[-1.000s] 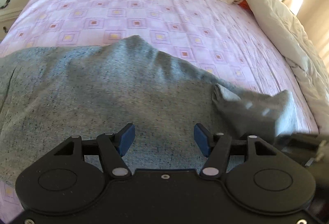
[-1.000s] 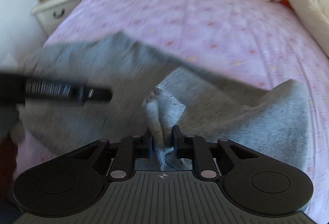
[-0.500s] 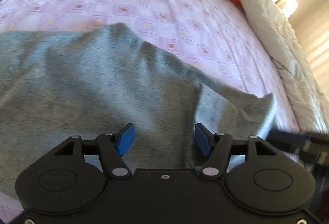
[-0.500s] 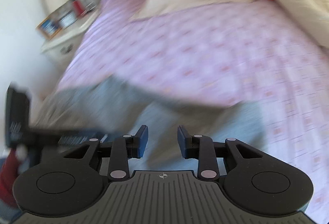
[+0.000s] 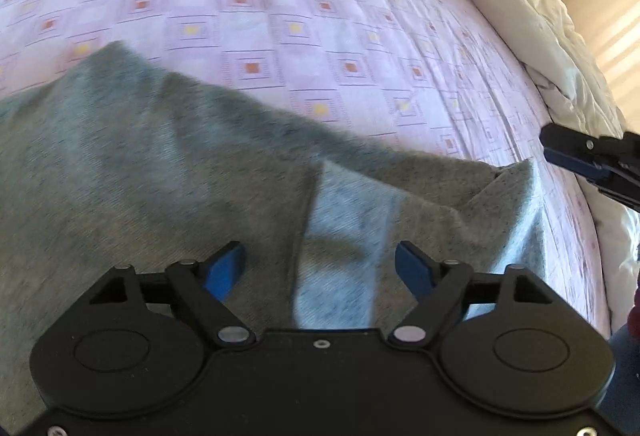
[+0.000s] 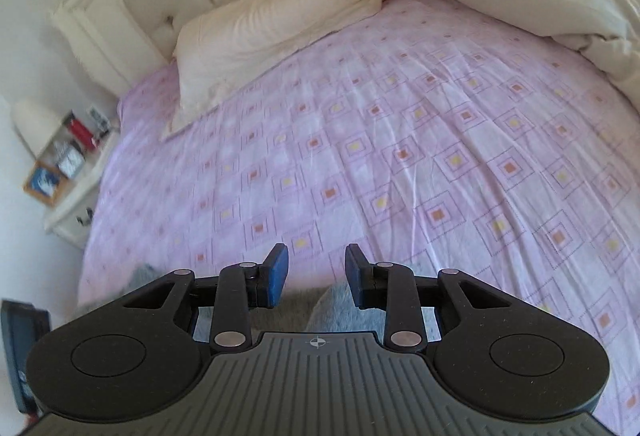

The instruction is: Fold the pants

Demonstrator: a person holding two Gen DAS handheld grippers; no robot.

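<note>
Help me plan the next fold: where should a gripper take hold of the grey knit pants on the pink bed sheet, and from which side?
Probably the raised corner of the grey knit pants, approached from the right edge. It peaks off the pink patterned bed sheet, so a pad could slip beneath; elsewhere the cloth lies flat.

No readable text, label or number anywhere.

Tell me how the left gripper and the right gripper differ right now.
The left gripper has its jaws set wide and still opening over the grey pants; the right gripper has a narrower gap. The left looks down onto the pants; the right faces mostly the pink bedsheet, pants only at its base. Both hold nothing and have blue pads.
</note>
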